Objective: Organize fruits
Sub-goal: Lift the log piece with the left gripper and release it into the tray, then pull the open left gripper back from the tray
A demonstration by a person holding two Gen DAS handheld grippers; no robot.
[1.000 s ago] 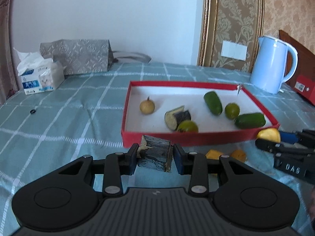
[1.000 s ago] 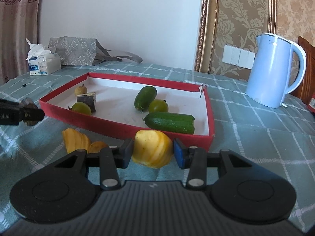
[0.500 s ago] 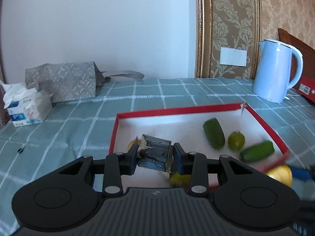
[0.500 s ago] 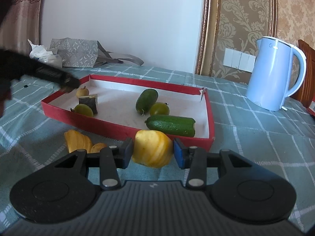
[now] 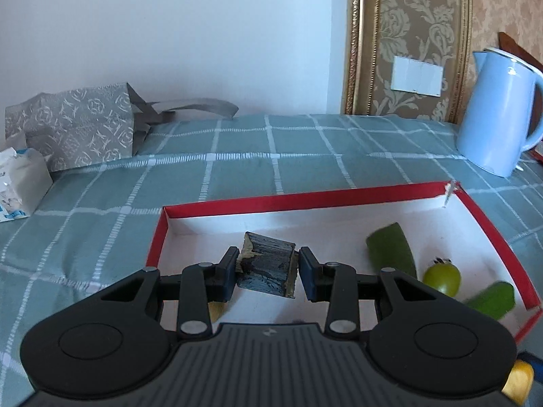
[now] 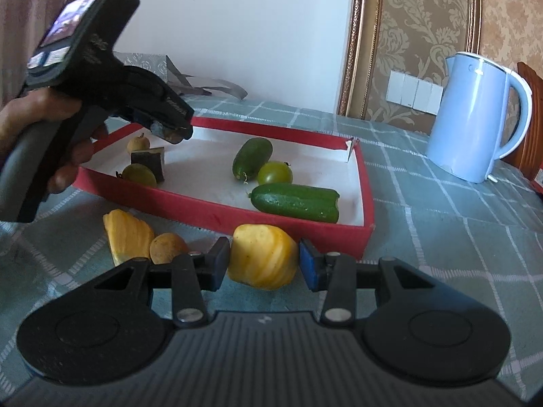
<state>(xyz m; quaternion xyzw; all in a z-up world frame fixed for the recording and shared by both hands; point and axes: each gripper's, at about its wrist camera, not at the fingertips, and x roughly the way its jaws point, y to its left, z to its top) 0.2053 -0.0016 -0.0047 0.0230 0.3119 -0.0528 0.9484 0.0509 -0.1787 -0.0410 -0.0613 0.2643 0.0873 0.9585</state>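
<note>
Gripping a dark eggplant chunk (image 5: 266, 269) by its cut sides above the red tray (image 5: 305, 198) at lower centre, the left claw (image 5: 267, 273) stays gentle on likely soft flesh, while the right claw (image 6: 264, 262) clamps a ridged, probably slippery yellow fruit piece (image 6: 263, 260) off the tabletop (image 6: 441, 230).

A blue kettle (image 6: 475, 118), grey patterned bag (image 5: 78, 129) and tissue pack (image 5: 18, 183) sit on the checked tablecloth (image 5: 271, 156).

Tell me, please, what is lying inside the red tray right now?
Inside the red tray: two cucumbers, a green tomato, a dark block, a green fruit, a small brown fruit. The tray's near wall hides part of its floor.
</note>
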